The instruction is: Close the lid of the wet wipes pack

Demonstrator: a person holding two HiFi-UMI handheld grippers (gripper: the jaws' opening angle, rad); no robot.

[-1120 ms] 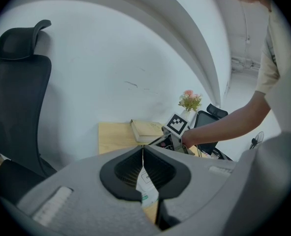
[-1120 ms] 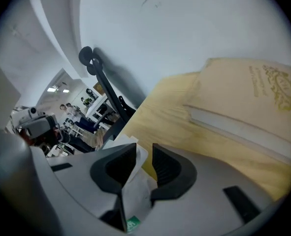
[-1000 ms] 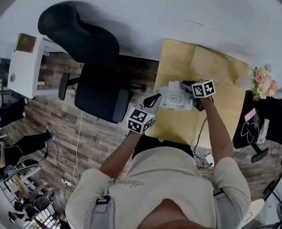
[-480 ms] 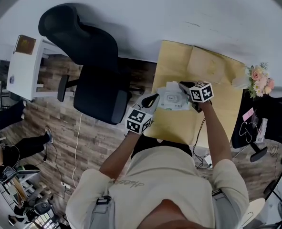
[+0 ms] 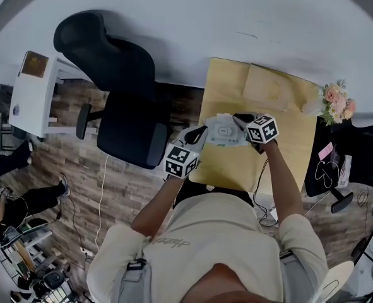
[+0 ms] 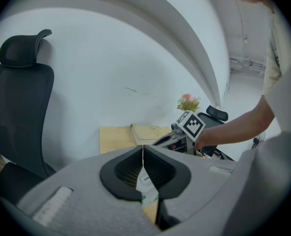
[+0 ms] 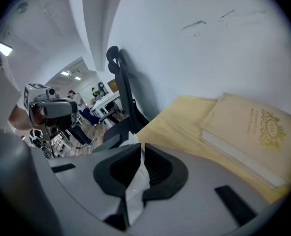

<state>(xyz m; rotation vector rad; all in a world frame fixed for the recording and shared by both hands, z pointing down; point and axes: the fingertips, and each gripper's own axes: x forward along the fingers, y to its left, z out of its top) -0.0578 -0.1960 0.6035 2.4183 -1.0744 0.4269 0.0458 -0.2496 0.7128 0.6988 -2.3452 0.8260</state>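
Note:
The wet wipes pack (image 5: 222,133), white with a pale label, is held just above the left part of the yellow table (image 5: 281,144). My left gripper (image 5: 201,133) is shut on its left edge; in the left gripper view a strip of the pack (image 6: 147,185) with a small printed label shows between the jaws. My right gripper (image 5: 241,121) is at the pack's right end, and its jaws pinch white material of the pack (image 7: 134,183). Whether the lid is up or flat cannot be told. Each gripper view shows the other gripper across the pack.
A thick tan book (image 5: 273,88) (image 7: 253,132) lies at the table's far side by the wall. A small pink flower bunch (image 5: 334,100) stands at the right corner. A black office chair (image 5: 120,87) is left of the table, over wooden flooring.
Both grippers and the pack have drifted slightly left and farther from me. The white flap that stood up at the pack's far side earlier no longer stands out.

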